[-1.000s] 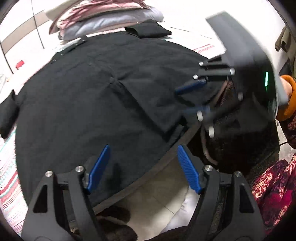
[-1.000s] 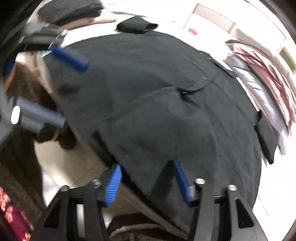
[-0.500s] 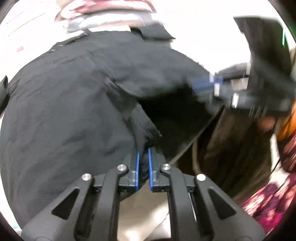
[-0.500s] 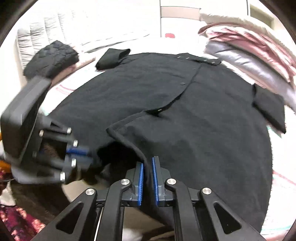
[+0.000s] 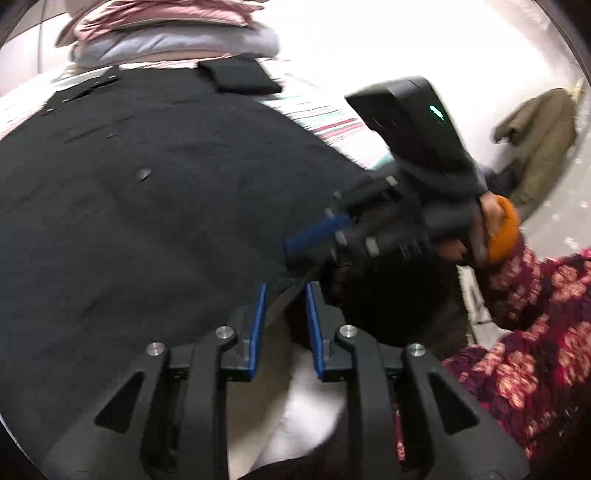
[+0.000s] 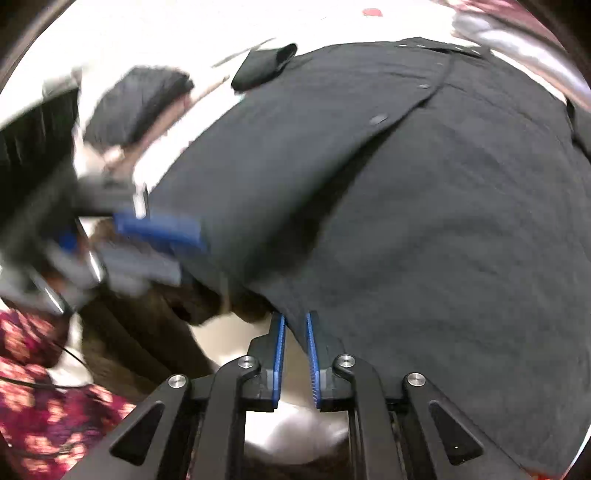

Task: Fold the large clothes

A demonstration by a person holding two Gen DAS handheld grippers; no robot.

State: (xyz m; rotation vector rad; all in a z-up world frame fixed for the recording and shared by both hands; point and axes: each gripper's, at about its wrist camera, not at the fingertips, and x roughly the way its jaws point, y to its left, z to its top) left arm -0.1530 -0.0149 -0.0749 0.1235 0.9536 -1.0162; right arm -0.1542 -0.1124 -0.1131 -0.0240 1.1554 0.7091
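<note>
A large black button-front garment lies spread on a bed; it fills the right wrist view too. My left gripper sits at the garment's near hem with its jaws a small gap apart, and the hem edge lies between the tips. My right gripper is at the near hem with its blue pads narrowly apart around the cloth edge. The right gripper also shows in the left wrist view, held by a hand. The left gripper appears blurred in the right wrist view.
Folded pink and grey bedding is stacked beyond the garment. A dark quilted bundle lies on the bed to the left. A striped sheet shows beside the garment. The person's floral clothing and pale floor are near me.
Both grippers were shut on the hem half a second ago; now their jaws stand slightly apart. The folded-over front flap now lies flat, and both grippers have shifted along the hem.
</note>
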